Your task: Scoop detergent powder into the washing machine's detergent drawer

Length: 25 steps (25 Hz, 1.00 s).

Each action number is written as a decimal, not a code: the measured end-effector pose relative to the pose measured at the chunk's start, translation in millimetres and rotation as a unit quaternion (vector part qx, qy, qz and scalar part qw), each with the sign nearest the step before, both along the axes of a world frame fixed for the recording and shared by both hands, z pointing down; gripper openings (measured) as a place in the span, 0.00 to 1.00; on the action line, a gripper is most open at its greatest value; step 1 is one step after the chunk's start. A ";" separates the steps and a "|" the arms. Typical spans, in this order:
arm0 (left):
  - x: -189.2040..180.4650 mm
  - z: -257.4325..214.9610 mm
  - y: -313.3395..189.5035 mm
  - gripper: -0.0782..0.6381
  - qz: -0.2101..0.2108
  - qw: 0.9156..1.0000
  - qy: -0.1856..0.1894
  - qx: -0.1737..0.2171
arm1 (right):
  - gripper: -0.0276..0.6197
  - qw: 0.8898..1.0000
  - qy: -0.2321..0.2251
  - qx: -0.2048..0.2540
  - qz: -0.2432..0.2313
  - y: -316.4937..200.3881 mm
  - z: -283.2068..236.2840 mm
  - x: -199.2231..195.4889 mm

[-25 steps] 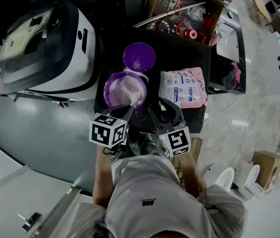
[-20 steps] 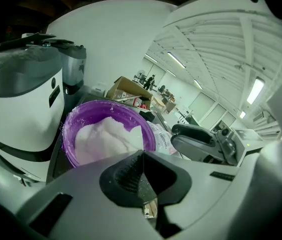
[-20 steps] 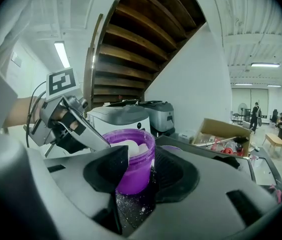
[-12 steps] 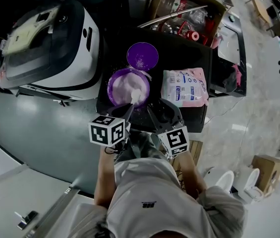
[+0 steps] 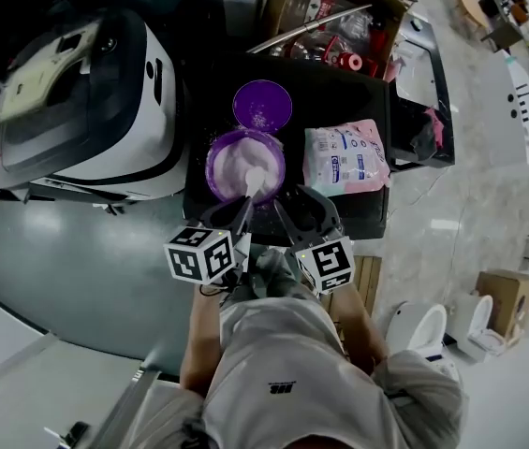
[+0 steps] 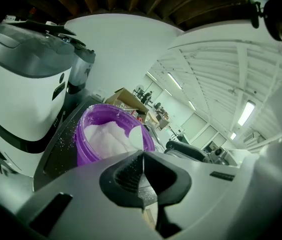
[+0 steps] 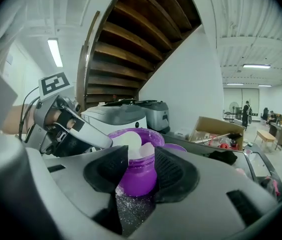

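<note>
A purple tub (image 5: 245, 162) full of white powder stands on the black table (image 5: 339, 87), right of the white washing machine (image 5: 77, 92). My left gripper (image 5: 233, 215) is shut on the handle of a white scoop (image 5: 254, 181), whose bowl lies over the powder at the tub's near side. The left gripper view shows the scoop bowl (image 6: 136, 137) above the tub (image 6: 91, 149), past my left gripper (image 6: 142, 156). My right gripper (image 5: 299, 213) stands open just right of the tub, holding nothing. In the right gripper view the tub (image 7: 136, 171) shows beyond my right gripper (image 7: 143, 173).
The tub's purple lid (image 5: 262, 105) lies behind it. A pink and white detergent bag (image 5: 346, 160) lies to the right. A cardboard box (image 5: 334, 17) of bottles stands at the back. The washing machine (image 6: 21, 99) is close on the left.
The scoop has shifted slightly from the tub's near rim toward the powder's middle. The right gripper has stayed beside the tub, still open.
</note>
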<state>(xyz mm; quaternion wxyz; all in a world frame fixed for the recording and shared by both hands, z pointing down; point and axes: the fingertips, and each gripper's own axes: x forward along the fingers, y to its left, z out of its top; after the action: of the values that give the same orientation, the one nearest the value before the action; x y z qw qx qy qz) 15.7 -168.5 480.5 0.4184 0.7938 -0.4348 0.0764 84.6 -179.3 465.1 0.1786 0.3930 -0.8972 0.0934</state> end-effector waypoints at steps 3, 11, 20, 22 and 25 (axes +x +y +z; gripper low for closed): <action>-5.6 -1.2 1.8 0.13 0.012 1.000 0.020 0.005 | 0.30 1.000 0.005 0.006 0.007 4.2 -1.6 -14.3; -32.4 -11.3 10.6 0.13 0.035 0.998 0.056 0.022 | 0.30 0.999 0.029 0.015 0.031 24.4 -3.5 -44.3; -70.2 -28.6 31.4 0.13 0.042 0.996 0.068 0.042 | 0.30 0.997 0.042 0.036 0.044 50.4 -15.9 -74.3; -76.3 -31.0 36.9 0.13 0.040 0.996 0.068 0.044 | 0.30 0.997 0.043 0.038 0.042 56.0 -19.2 -79.3; -82.9 -34.0 46.0 0.13 0.036 0.996 0.067 0.049 | 0.30 0.998 0.044 0.040 0.038 64.6 -22.4 -83.7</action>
<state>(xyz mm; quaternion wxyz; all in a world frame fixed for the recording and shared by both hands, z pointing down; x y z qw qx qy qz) -67.2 -122.5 446.5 0.4042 0.8319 -0.3799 0.0169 0.9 -114.6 442.6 0.1985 0.4373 -0.8758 0.0472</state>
